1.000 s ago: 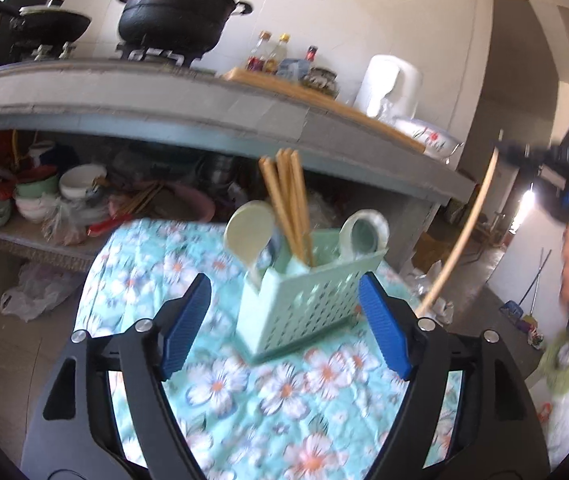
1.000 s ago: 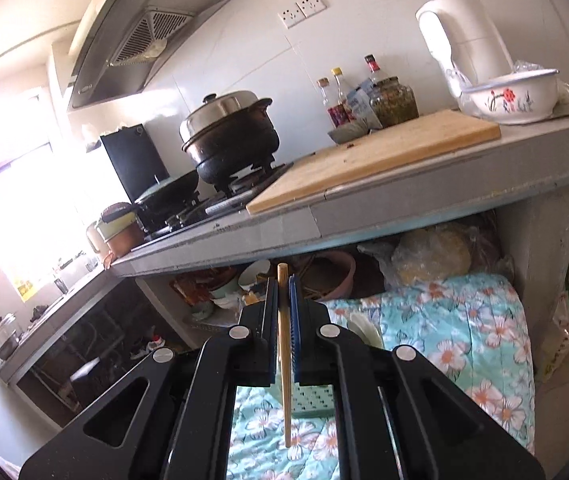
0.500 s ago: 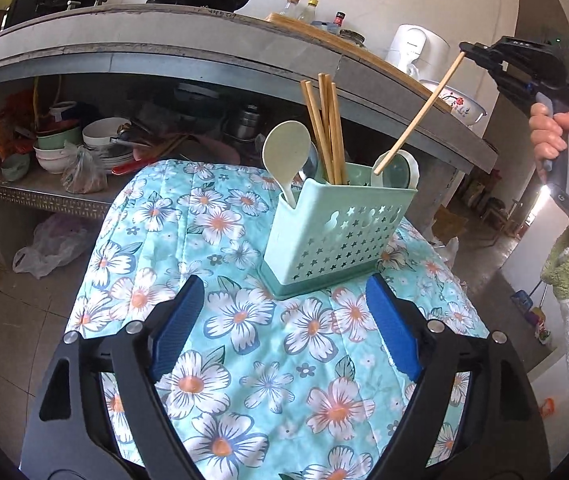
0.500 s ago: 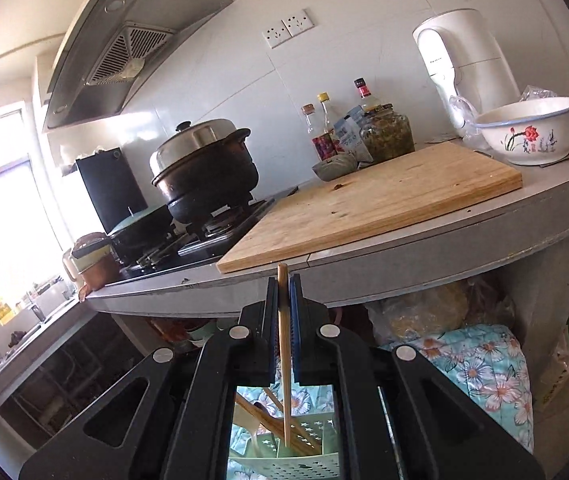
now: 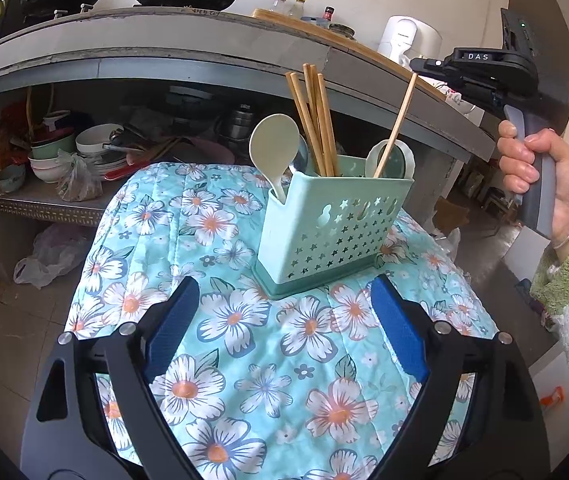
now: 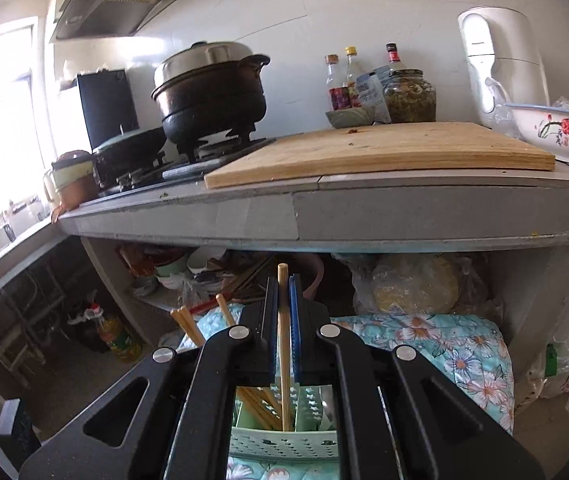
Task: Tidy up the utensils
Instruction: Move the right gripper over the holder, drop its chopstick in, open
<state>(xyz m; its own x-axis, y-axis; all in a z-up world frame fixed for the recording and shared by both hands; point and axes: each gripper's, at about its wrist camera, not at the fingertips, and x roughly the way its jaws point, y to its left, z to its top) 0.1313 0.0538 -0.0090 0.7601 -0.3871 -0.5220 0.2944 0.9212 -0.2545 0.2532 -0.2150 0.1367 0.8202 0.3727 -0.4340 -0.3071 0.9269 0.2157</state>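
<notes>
Gripping one chopstick (image 6: 283,332) whose lower end already dips into the green caddy (image 5: 336,224), the right gripper (image 6: 283,322) has yet to release it, beside stowed chopsticks (image 5: 314,120) and spoon (image 5: 274,148); the left gripper (image 5: 284,328) hovers open, empty.

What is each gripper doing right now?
Left gripper: open, holding nothing.
Right gripper: closed on a chopstick over the holder.

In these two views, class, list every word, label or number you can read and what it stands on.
"DAS": on the black body of the right tool.
White kettle: a small grey brand mark, too blurred to read.
Bottles: labels too small to read.
</notes>
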